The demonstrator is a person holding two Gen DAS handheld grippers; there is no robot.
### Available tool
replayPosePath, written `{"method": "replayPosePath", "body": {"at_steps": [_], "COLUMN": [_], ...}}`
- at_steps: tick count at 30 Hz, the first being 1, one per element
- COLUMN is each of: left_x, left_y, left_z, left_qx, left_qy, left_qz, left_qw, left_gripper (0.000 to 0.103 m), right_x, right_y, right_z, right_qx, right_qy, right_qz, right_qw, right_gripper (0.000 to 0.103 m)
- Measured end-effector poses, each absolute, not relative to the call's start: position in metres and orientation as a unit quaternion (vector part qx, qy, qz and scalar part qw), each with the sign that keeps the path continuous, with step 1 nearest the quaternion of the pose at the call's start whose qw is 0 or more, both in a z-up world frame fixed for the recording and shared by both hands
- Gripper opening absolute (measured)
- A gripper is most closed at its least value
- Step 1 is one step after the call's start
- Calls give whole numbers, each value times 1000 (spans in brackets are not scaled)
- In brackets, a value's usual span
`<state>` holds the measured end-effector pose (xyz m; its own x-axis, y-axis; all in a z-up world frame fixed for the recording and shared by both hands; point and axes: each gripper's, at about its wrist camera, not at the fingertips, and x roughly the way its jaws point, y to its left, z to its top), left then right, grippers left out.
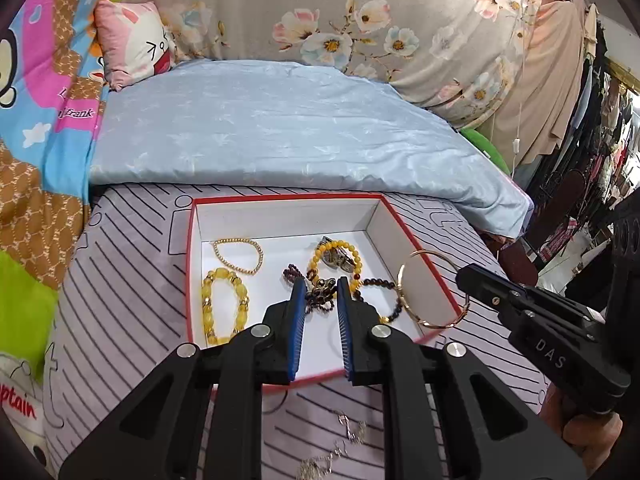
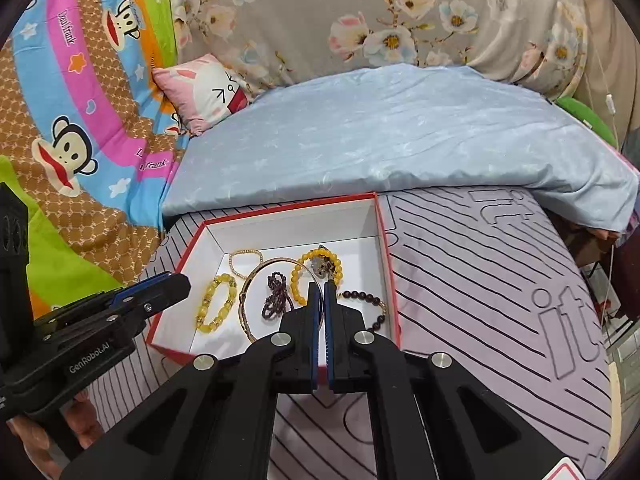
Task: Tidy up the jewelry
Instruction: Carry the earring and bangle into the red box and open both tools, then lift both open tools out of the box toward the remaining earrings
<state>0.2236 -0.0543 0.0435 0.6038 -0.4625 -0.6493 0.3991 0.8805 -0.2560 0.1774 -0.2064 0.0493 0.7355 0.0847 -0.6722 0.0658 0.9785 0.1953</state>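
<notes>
Box: a red-rimmed white box point(image 1: 416, 240) sits on the striped bed cover point(image 2: 480, 280), open, with most of the jewelry already inside.
Right tongs point(image 2: 321, 292): closed narrow on a thin gold bangle point(image 1: 434, 286), which they hold over the box's right wall, half in and half out.
Left tongs point(image 1: 322, 286): parted, nothing between them, hovering above the dark garnet strand point(image 2: 276, 296) in the middle of the box.
Inside the box: a chunky yellow bead bracelet point(image 1: 224, 306) at the left, a fine gold bead bracelet point(image 1: 239, 255) behind it, an amber bead ring point(image 2: 318, 274) with what looks like a watch lying in it, and a dark bead bracelet point(image 2: 366, 300) at the right.
Handling: the bangle looks stiff, light and slick, likely to twist in a pinch on its thin rim; the bead strands are limp and should drape and snag.
Where to grip: the bangle across its band; beads at one bead, not the string.
Left outside: a pale chain point(image 1: 344, 440) lies on the cover just before the box.
In the way: the near wall of the box, and the two tools close together.
Around: a blue quilt point(image 1: 280, 128), a cartoon pillow point(image 2: 208, 92).
</notes>
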Motion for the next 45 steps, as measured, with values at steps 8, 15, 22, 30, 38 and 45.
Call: {"method": "replayPosePath", "body": {"at_steps": [8, 15, 22, 30, 38, 45], "left_x": [255, 265, 263, 249, 220, 190], "left_y": [-63, -68, -61, -35, -10, -1], "left_z": [17, 2, 5, 18, 29, 28], "left_qx": [-42, -38, -43, -52, -68, -68], "left_qy": [396, 406, 390, 377, 371, 377], "left_qz": [-233, -232, -210, -185, -174, -177], "left_qw": [887, 883, 895, 906, 910, 907], "left_gripper": [15, 15, 51, 53, 54, 54], "right_x": [213, 221, 218, 192, 157, 122], "right_y": [-202, -198, -197, -203, -197, -186], "right_z": [16, 3, 4, 21, 29, 21], "right_qx": [99, 96, 82, 76, 77, 74], "right_qy": [390, 402, 393, 370, 365, 376], "right_qz": [0, 2, -10, -25, -20, -15], "right_qw": [916, 911, 916, 925, 928, 923], "right_gripper": [3, 3, 6, 16, 23, 24]}}
